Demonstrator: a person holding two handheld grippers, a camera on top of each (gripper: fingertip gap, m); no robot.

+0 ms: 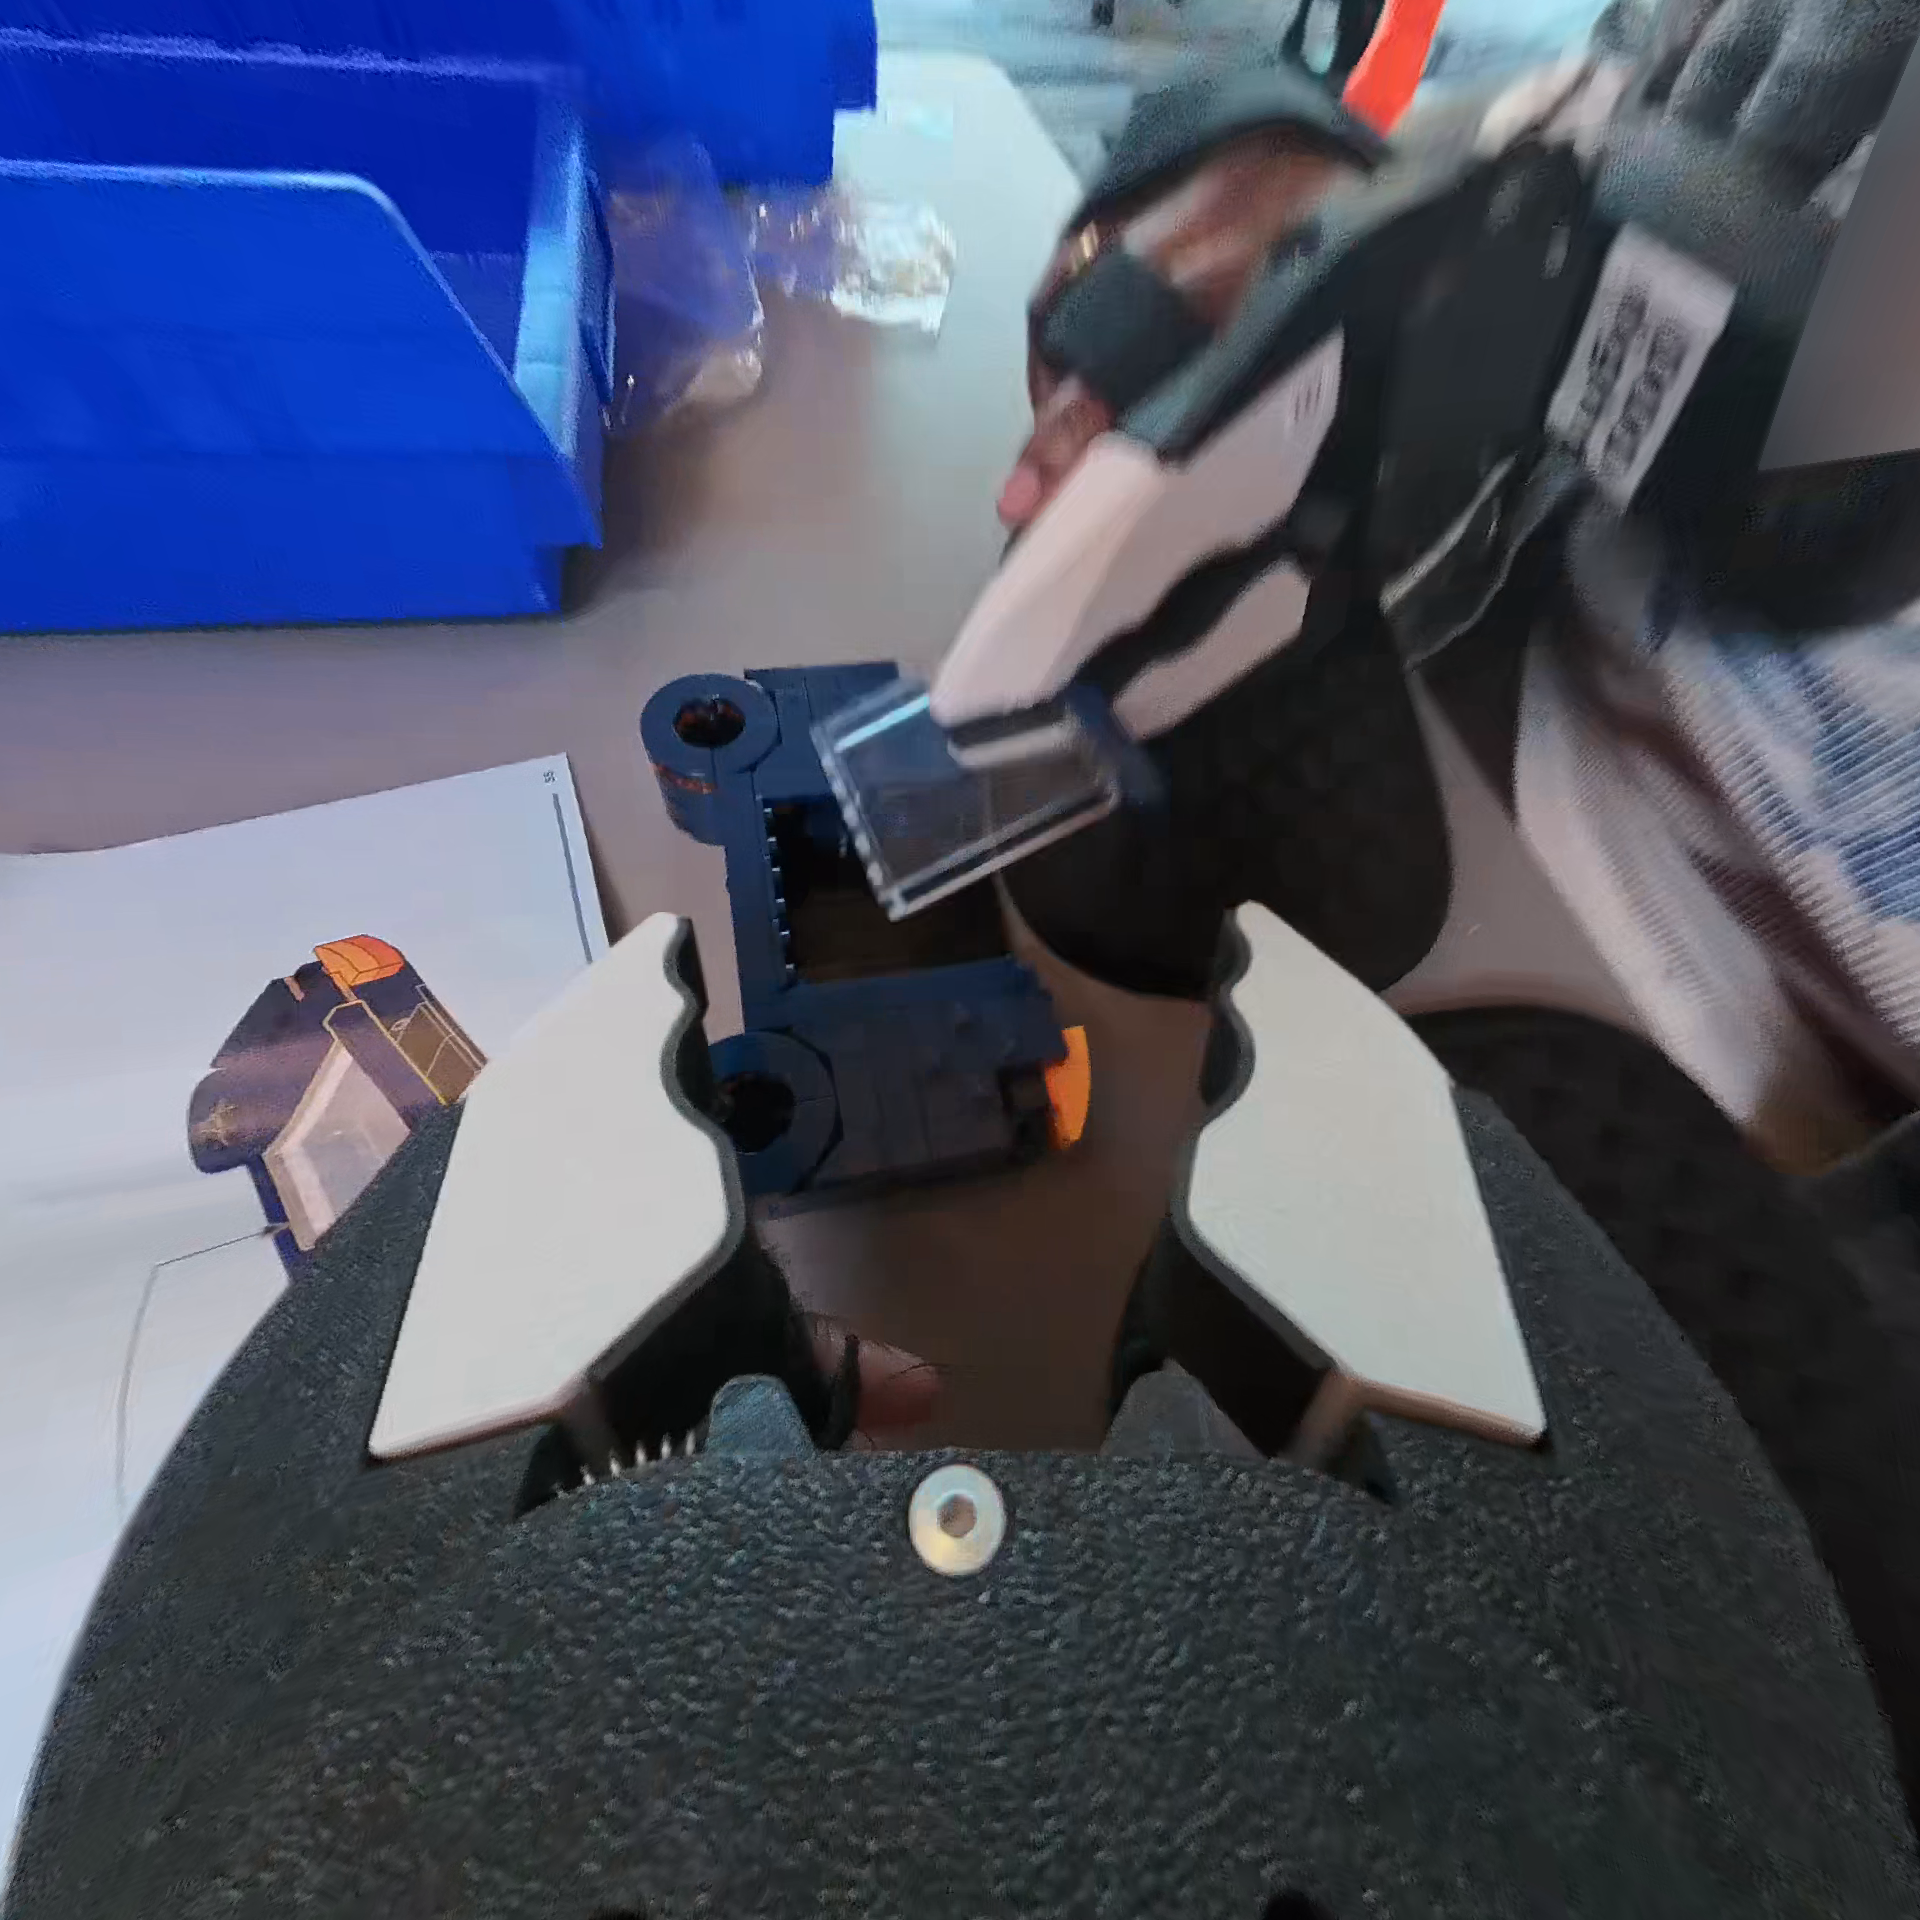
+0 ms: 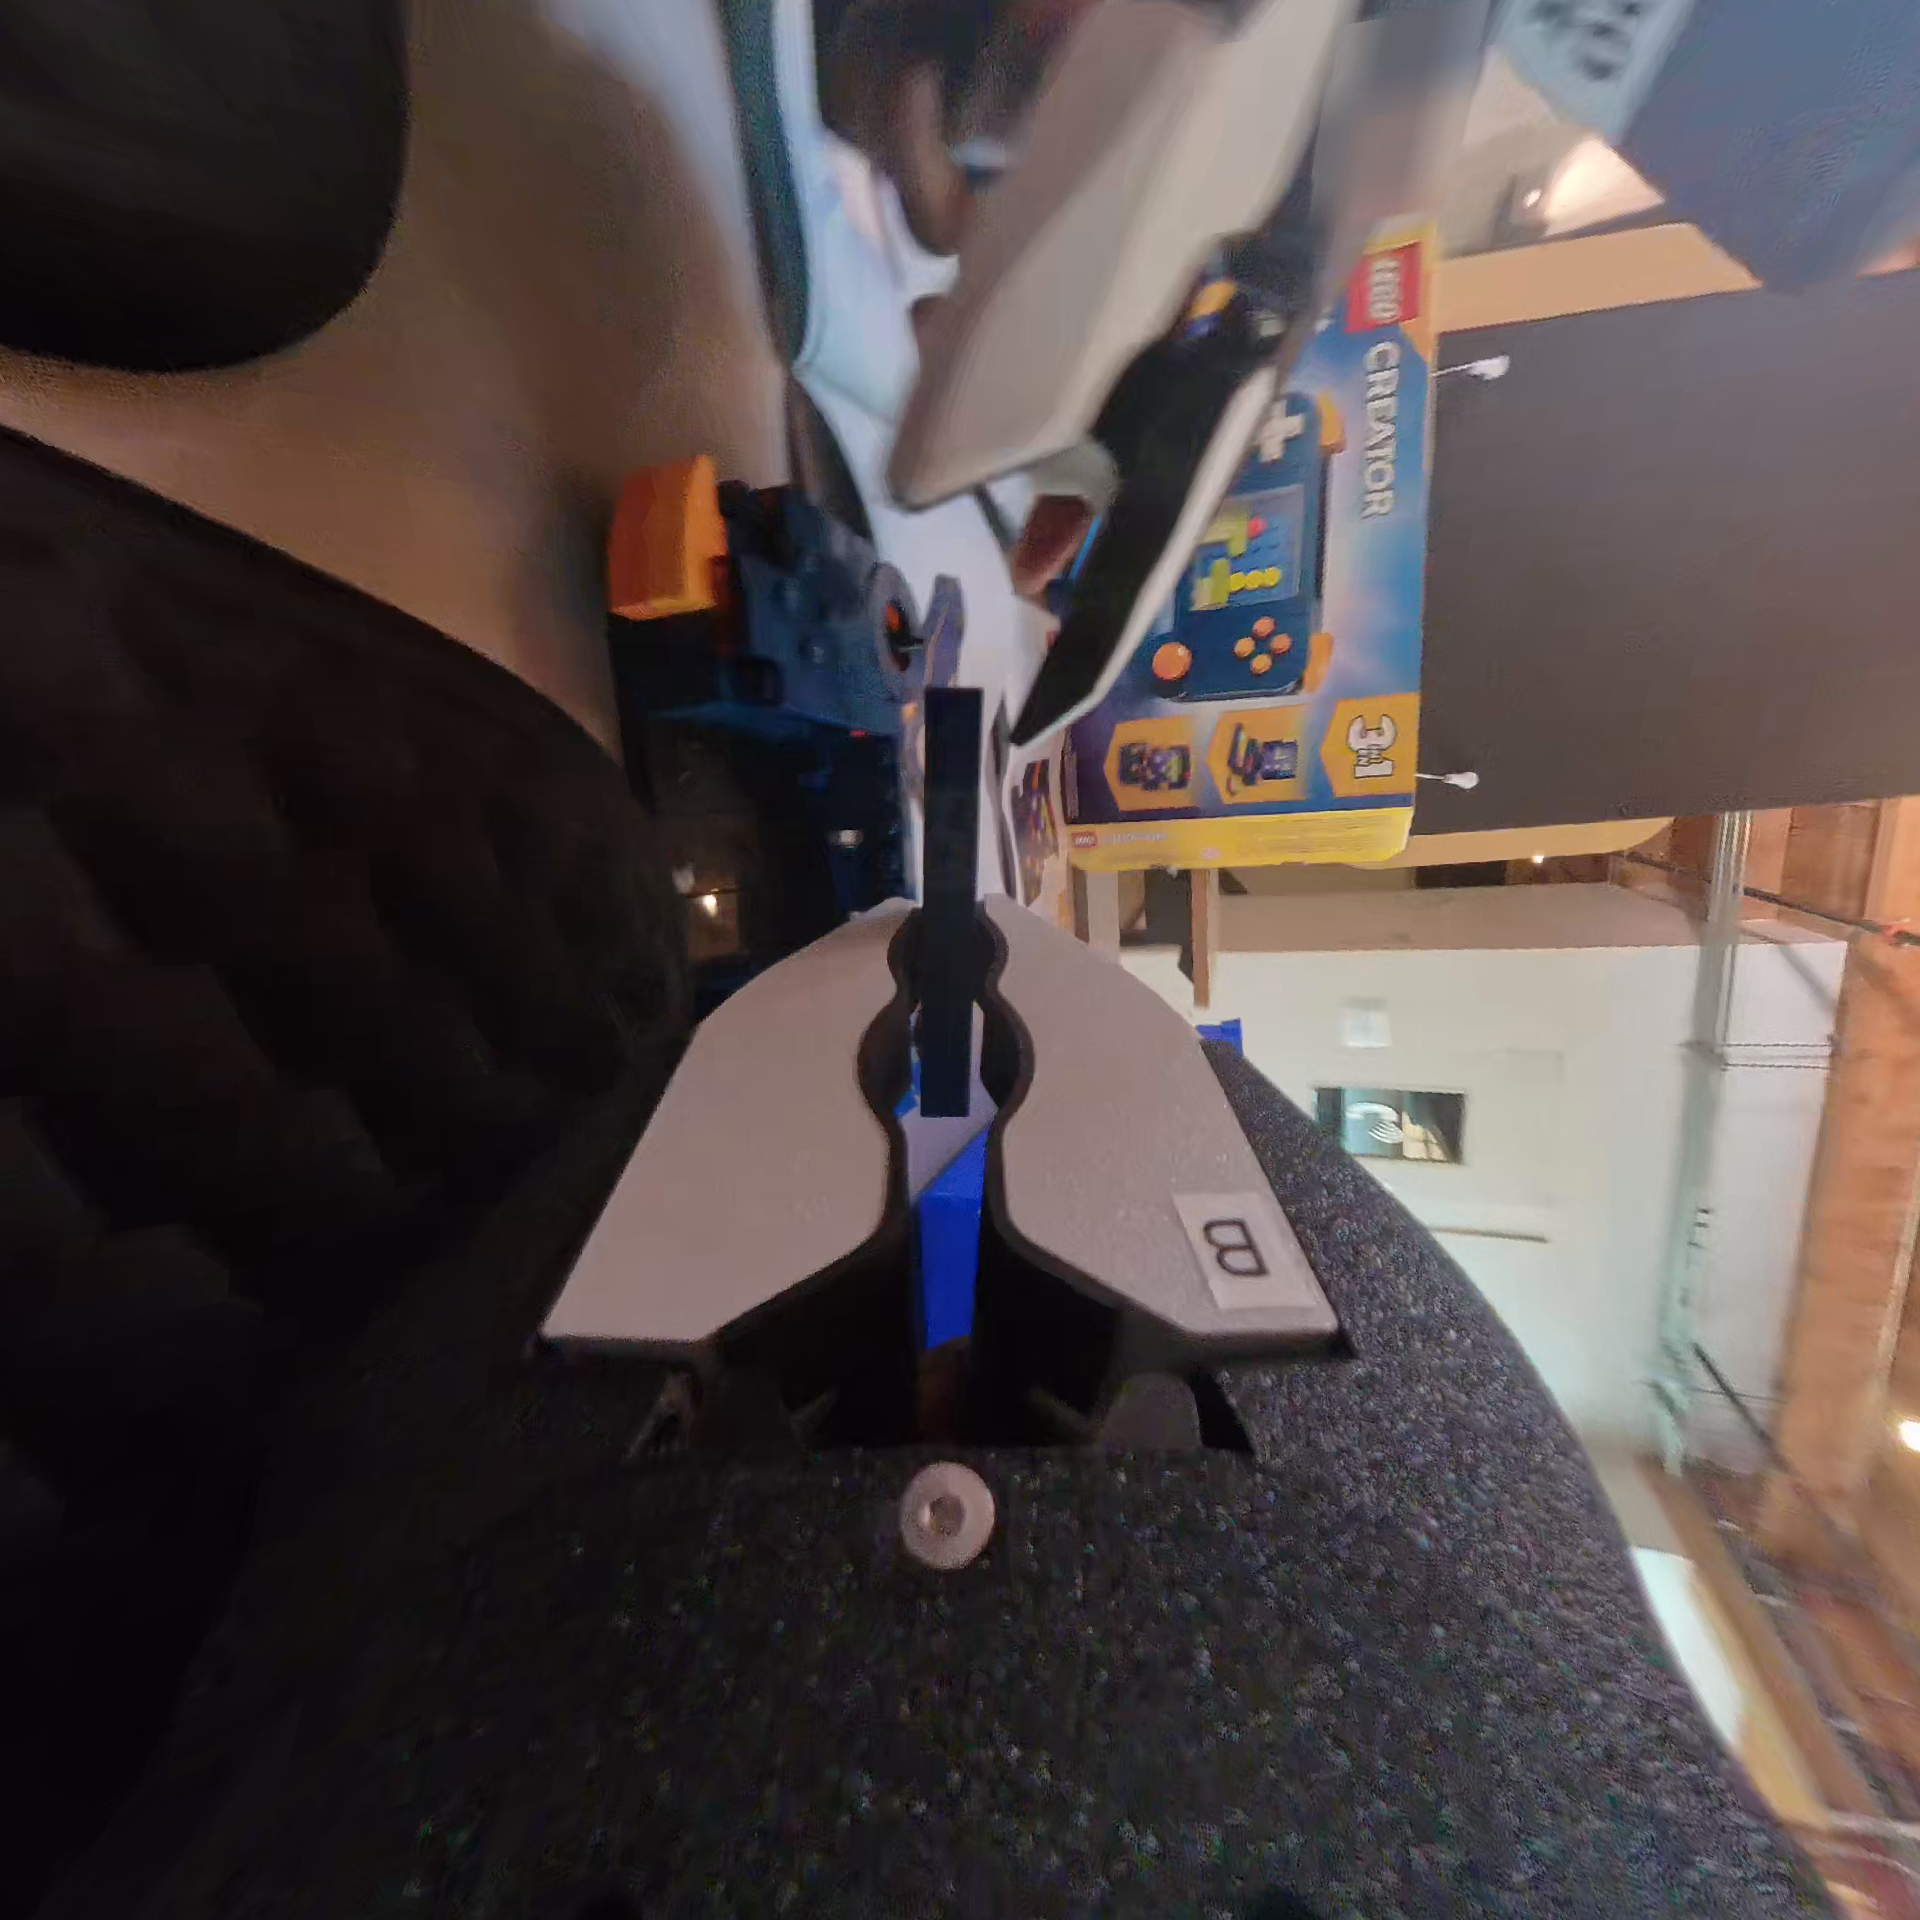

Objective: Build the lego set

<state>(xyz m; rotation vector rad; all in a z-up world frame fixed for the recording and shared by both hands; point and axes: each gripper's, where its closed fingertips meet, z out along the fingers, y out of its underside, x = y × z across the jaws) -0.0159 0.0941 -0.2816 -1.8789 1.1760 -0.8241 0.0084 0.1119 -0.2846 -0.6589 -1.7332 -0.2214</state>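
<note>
The left gripper points forward and down, its pale fingers spread wide apart with nothing between them. The right gripper is rolled sideways, its fingers pressed close together, angled toward the left one.

We see stacked blue storage bins filling the upper left of the left wrist frame, standing on the grey-brown bench. Just to their right, near the top centre, lie crumpled clear plastic bags, blurred. In the right wrist frame, the right side shows a white wall and a brick column at the far right edge.
</note>
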